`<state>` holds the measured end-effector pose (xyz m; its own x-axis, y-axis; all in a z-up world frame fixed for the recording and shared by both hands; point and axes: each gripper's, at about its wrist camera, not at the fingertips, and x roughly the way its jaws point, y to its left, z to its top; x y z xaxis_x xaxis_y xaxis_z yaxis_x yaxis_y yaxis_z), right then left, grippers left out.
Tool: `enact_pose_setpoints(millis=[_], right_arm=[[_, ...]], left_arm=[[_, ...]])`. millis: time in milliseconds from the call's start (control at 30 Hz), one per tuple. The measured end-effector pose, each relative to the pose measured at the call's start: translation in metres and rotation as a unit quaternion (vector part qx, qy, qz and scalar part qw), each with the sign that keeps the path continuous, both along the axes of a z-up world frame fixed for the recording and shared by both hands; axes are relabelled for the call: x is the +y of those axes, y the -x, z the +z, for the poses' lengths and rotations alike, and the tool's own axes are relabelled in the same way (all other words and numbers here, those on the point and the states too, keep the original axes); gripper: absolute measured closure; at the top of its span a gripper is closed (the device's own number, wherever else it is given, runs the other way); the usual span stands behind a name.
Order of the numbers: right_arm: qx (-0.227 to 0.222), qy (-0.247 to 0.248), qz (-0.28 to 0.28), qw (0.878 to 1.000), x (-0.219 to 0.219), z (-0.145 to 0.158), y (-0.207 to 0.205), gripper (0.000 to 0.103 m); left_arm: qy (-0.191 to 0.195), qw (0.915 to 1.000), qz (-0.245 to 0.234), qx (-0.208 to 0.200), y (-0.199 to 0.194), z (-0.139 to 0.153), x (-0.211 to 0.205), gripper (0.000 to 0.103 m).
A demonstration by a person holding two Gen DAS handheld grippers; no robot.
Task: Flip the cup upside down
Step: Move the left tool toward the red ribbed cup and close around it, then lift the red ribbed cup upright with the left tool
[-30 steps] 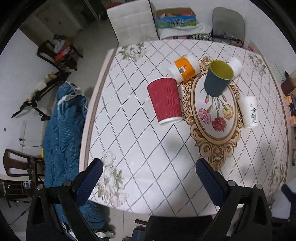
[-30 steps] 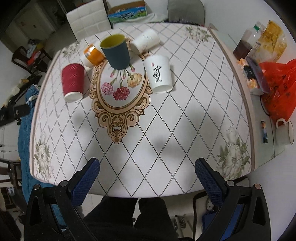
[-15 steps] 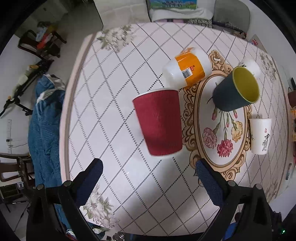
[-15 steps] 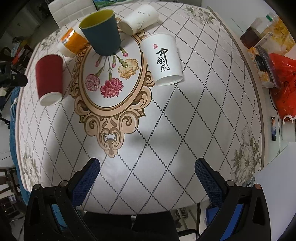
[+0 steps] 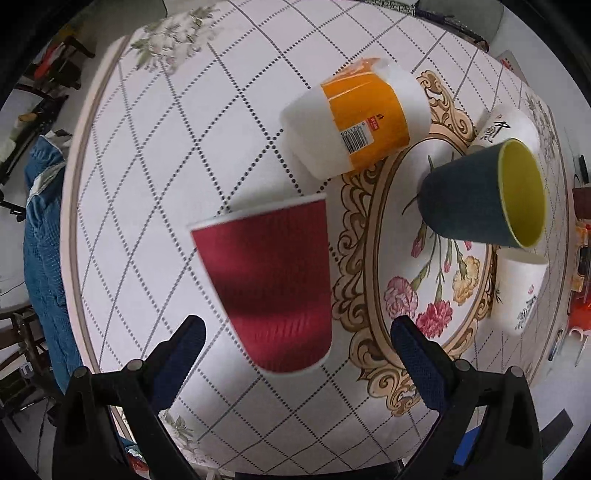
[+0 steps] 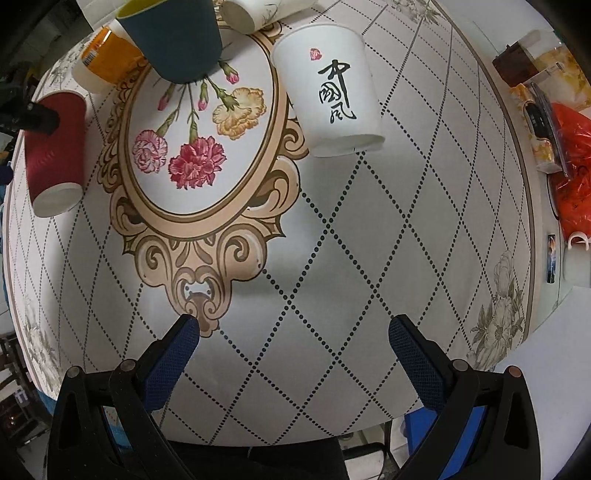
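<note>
Five cups share a white, diamond-patterned table [image 6: 332,258], and the one upright cup, a dark teal tumbler with a yellow-green lining [image 5: 480,199], stands mouth-up on the floral oval at the table's centre, so the flip appears not yet begun. A ribbed red paper cup [image 5: 273,288] and a white paper cup with black calligraphy [image 6: 332,92] already rest rim-down either side of it; an orange-banded white cup [image 5: 354,122] and a further white cup [image 6: 258,14] lie on their sides. The left gripper [image 5: 293,332] hangs spread wide over the red cup's base, its blue pads to either side without touching it. The right gripper [image 6: 293,330], equally wide, holds nothing above bare tabletop
</note>
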<state>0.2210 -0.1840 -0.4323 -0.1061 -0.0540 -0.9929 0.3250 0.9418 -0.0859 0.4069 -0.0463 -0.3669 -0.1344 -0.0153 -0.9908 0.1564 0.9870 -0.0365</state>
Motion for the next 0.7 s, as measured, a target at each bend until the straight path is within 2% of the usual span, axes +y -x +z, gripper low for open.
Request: enact_pose_setpoints(millis=[433, 633, 700], right_arm=[[0.011, 0.011, -0.013, 1.0, -0.012, 0.001, -0.028, 0.0], [0.012, 0.013, -0.016, 1.0, -0.017, 0.001, -0.037, 0.0], [0.012, 0.014, -0.016, 1.0, -0.016, 0.001, -0.037, 0.0]], left_arm=[[-0.018, 0.9993, -0.027, 0.015, -0.027, -0.036, -0.01, 0.001], [-0.028, 0.9982, -0.048, 0.021, -0.032, -0.049, -0.015, 0.014], [-0.034, 0.9977, -0.056, 0.019, -0.031, -0.057, -0.013, 0.022]])
